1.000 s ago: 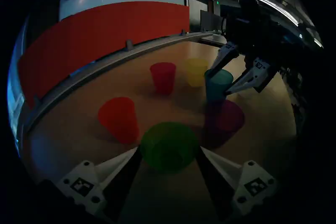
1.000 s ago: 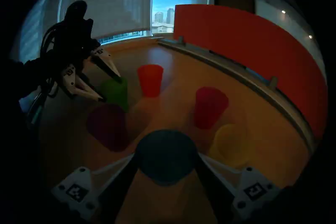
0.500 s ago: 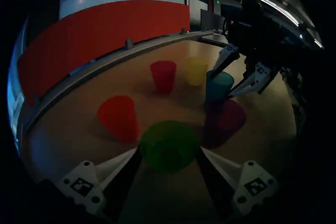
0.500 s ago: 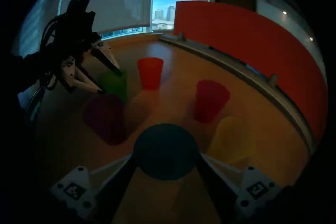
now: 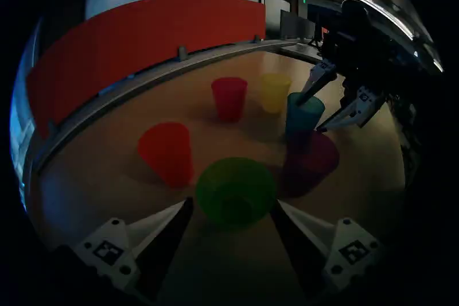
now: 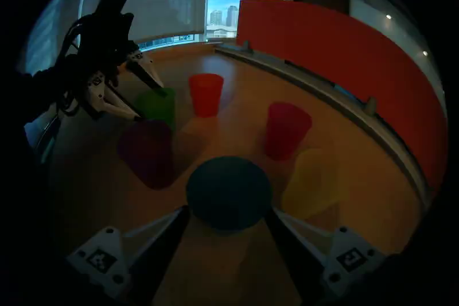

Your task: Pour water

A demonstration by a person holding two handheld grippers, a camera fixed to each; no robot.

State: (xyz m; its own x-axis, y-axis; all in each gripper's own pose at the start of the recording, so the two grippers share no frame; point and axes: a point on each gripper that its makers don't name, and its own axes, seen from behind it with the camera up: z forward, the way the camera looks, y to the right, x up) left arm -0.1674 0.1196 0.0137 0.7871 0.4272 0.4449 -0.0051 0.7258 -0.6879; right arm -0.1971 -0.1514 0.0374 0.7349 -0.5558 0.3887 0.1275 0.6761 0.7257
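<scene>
In the left gripper view, the left gripper [image 5: 230, 201] reaches in from the bottom edge. Its two fingers are set at a medium spread and press on either side of a green cup [image 5: 235, 191], which sits upright just below the centre of the frame. Whether the cup holds any water cannot be told in the dim light.

Just behind it stand an orange cup [image 5: 166, 152] at left of centre and a purple cup [image 5: 310, 157] at right of centre, both on the wooden table [image 5: 103, 191]. Beyond the purple cup and touching it in the picture is a teal cup [image 5: 304, 116], clasped between the fingers of the right gripper [image 5: 308, 115], which comes in from the upper right. Farther back are a red cup [image 5: 229, 97] and a yellow cup [image 5: 274, 92], side by side above centre. A long red panel [image 5: 143, 30] runs along the table's far edge across the upper left.

In the right gripper view, the teal cup lies low in the middle, gripped by both fingers from the bottom edge, its contents unreadable. The yellow cup is just beside it at lower right and the purple cup is at left of centre. Behind them, the green cup sits in the other gripper's grasp at upper left. A bright window [image 6: 235, 2] fills the top centre.
</scene>
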